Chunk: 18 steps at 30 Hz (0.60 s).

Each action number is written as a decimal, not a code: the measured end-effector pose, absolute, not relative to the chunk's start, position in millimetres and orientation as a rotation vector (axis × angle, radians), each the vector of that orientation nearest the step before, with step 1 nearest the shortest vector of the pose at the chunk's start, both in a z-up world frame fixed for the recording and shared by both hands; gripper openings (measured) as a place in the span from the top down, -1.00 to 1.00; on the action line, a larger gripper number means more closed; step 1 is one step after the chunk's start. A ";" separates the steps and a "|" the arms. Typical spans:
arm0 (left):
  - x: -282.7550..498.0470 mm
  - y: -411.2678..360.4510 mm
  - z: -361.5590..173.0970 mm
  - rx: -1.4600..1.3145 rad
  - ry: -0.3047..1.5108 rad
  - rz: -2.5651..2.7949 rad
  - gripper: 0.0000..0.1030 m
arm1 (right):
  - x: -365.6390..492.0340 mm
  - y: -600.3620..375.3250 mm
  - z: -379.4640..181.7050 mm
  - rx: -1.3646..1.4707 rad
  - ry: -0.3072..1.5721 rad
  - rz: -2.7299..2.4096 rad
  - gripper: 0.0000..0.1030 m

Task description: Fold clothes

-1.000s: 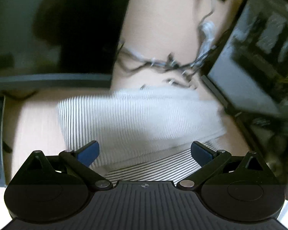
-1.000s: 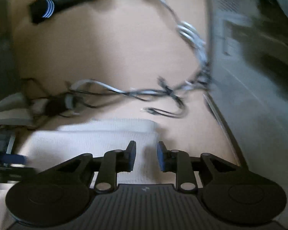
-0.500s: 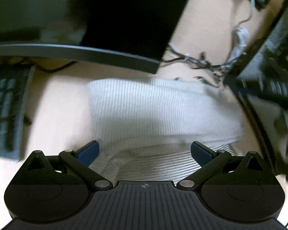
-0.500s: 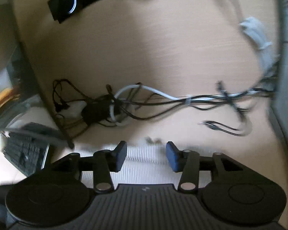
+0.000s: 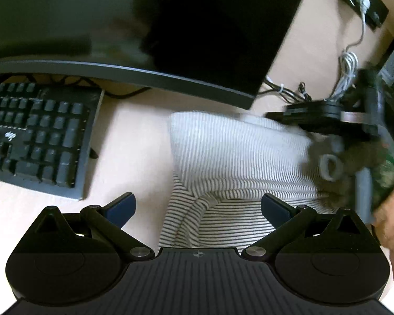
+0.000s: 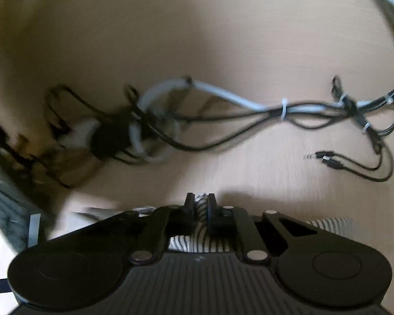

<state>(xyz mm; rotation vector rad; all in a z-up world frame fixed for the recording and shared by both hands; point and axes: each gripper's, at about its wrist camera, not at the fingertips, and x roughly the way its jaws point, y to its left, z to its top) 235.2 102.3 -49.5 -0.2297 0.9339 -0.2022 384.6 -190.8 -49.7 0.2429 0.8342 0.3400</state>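
A white, dark-striped garment [image 5: 236,162] lies partly folded on the light wooden desk [image 5: 134,141]. My left gripper [image 5: 198,207] is open and empty, just above the garment's near striped edge. My right gripper [image 6: 200,204] is shut on a pinch of the striped fabric [image 6: 201,225] at the garment's far right edge; it also shows in the left wrist view [image 5: 325,120], blurred, over the garment's far right corner.
A dark monitor [image 5: 144,31] stands behind the garment and a black keyboard [image 5: 36,131] lies to its left. A tangle of black and white cables [image 6: 223,120] lies on the desk beyond the right gripper. A power strip [image 5: 365,5] sits at the far right.
My right gripper has closed from open onto the garment's edge. My left gripper stays open and has swung left, bringing the keyboard into view.
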 end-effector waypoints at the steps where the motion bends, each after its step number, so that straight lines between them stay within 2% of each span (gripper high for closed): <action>1: 233.6 107.5 -48.7 -0.243 0.929 -0.200 -1.00 | 368.2 -195.1 -37.8 0.251 0.814 0.361 0.89; 6: 222.8 141.0 -47.5 -0.311 0.898 -0.221 -1.00 | 276.8 -216.9 -7.0 0.290 0.805 0.436 0.89; 10: 214.5 162.3 -46.3 -0.355 0.888 -0.261 -1.00 | 212.9 -217.4 -30.9 0.307 0.900 0.432 0.90; 15: 221.9 138.7 -25.8 -0.334 0.830 -0.355 -1.00 | 173.4 -210.3 -62.0 0.282 0.981 0.372 0.93; 18: 225.3 111.8 -17.3 -0.291 0.797 -0.414 -1.00 | 156.3 -209.0 -48.4 0.235 0.933 0.374 0.89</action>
